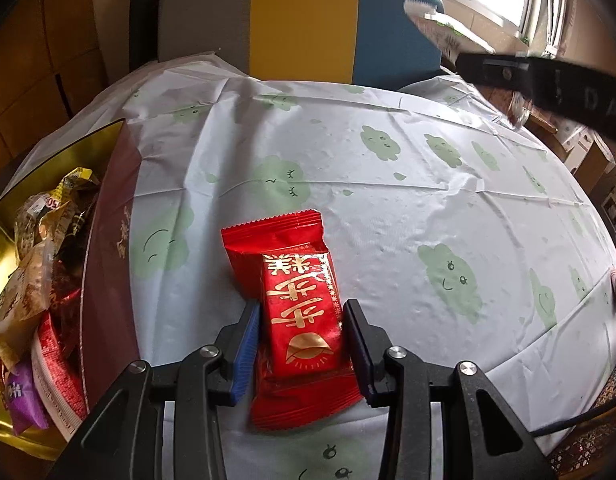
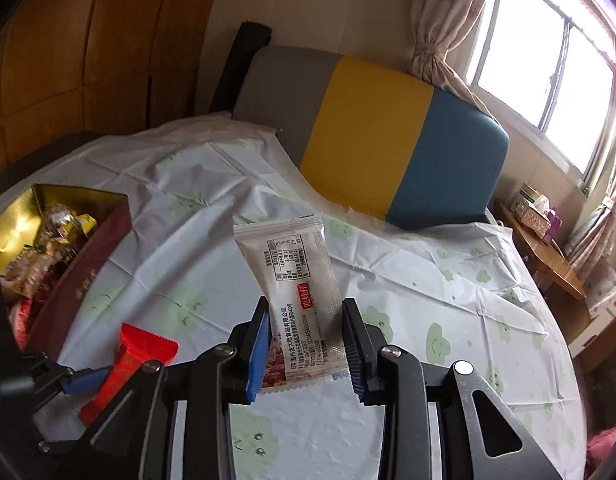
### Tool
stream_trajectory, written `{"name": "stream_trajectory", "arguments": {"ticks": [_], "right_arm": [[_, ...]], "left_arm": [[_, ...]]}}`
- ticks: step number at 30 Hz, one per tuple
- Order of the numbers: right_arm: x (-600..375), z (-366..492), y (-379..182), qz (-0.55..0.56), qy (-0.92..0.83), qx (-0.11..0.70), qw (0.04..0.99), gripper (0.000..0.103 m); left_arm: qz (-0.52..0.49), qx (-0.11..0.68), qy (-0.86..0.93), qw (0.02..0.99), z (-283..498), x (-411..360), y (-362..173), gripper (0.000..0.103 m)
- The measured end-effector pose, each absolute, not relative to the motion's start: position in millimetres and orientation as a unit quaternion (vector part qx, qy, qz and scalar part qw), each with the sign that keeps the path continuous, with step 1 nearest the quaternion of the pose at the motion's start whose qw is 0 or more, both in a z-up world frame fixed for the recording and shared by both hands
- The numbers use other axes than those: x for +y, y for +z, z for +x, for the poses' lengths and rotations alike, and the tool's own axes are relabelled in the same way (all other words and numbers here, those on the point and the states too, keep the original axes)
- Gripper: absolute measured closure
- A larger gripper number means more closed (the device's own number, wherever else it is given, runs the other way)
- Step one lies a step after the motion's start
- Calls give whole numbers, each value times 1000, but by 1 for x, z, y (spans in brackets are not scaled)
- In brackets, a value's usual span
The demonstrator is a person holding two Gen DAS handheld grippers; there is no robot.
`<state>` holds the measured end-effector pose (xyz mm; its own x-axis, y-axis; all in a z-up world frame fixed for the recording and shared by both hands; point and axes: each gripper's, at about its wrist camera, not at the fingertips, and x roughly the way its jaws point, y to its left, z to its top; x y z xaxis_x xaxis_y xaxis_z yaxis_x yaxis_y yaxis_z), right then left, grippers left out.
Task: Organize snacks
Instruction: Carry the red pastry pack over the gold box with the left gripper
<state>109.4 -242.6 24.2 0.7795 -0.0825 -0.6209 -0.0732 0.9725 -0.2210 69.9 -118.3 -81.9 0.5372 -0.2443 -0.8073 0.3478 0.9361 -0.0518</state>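
A: Cloud-print tablecloth (image 1: 387, 208) fills the scene, striped chair (image 2: 387, 128) at the far side, and the snack box (image 1: 108, 220) sits left, already stuffed.

B: Both tongs are loaded. The left gripper (image 1: 302, 320) straddles the red packet (image 1: 296, 300), apparently clenched and low over the cloth; the right gripper (image 2: 304, 320) grips the white packet (image 2: 296, 272) aloft, probably bound for that box.

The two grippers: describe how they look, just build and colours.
The left gripper and the right gripper match: black angular linkage arms with round silver bolts, each ending in two flat fingers with ribbed pads, bright blue to dark navy. A black cable trails beside the left one. White letters mark the right gripper's side in the left view.
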Motion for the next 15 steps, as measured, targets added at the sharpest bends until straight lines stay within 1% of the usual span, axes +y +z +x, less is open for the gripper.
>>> {"name": "stream_trajectory", "arguments": {"ticks": [6, 15], "right_arm": [[-245, 104, 33, -74, 29, 322, 944, 69], [-244, 103, 30, -63, 38, 327, 942, 69]], "left_arm": [[55, 432, -165, 885, 61, -113, -69, 61], [34, 406, -163, 899, 54, -97, -39, 61]]}}
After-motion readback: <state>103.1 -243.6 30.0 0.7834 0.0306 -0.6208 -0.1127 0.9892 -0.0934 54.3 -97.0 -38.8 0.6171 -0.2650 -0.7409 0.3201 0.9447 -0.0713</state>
